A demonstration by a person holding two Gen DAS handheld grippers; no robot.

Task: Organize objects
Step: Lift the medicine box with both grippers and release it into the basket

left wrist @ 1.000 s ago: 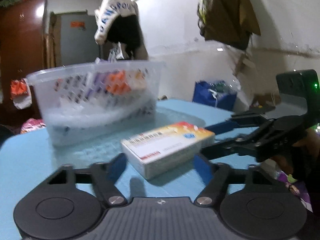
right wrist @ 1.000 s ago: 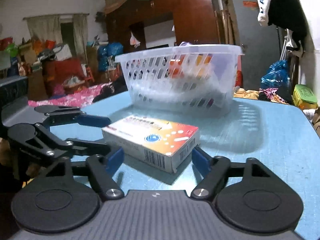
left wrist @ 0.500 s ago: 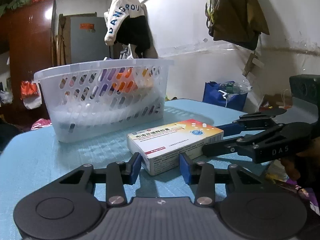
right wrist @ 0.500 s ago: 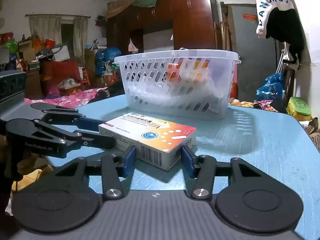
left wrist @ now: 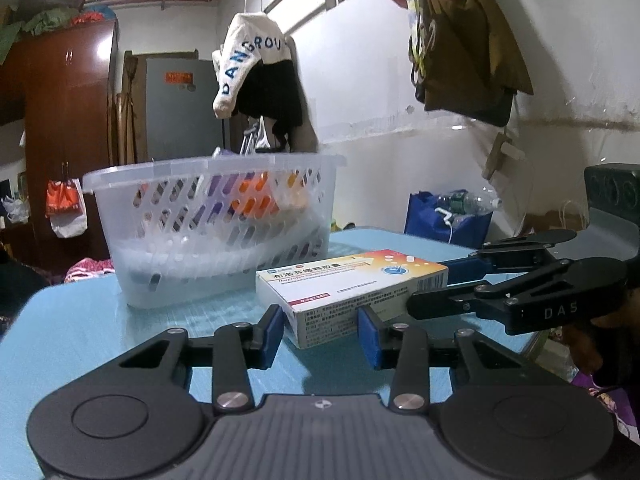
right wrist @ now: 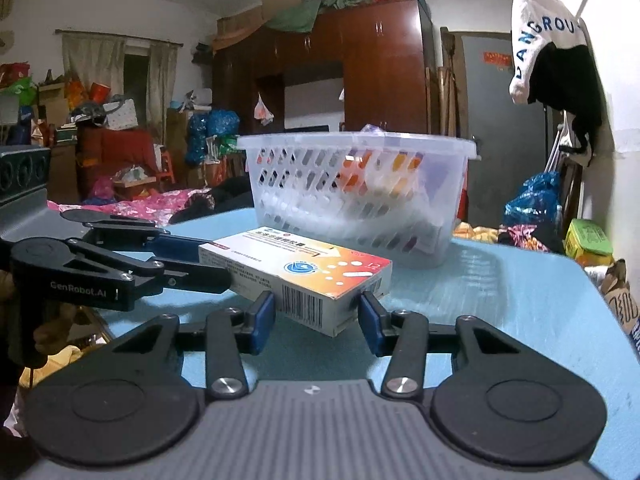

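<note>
Both tongs, left (left wrist: 321,330) and right (right wrist: 317,317), just closing, pinching medicine box (left wrist: 352,289) ends; basket (left wrist: 212,224) at 11 o'clock on bench (left wrist: 80,320).

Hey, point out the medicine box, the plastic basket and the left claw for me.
medicine box (left wrist: 352,276): left wrist view, on its printed top face.
plastic basket (left wrist: 216,216): left wrist view, on its slotted front wall.
left claw (left wrist: 322,334): left wrist view, midway between its blue fingertips.

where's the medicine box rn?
Both wrist views show the medicine box on the blue table, just in front of the white basket, with the left claw and right claw closed on opposite ends.
</note>
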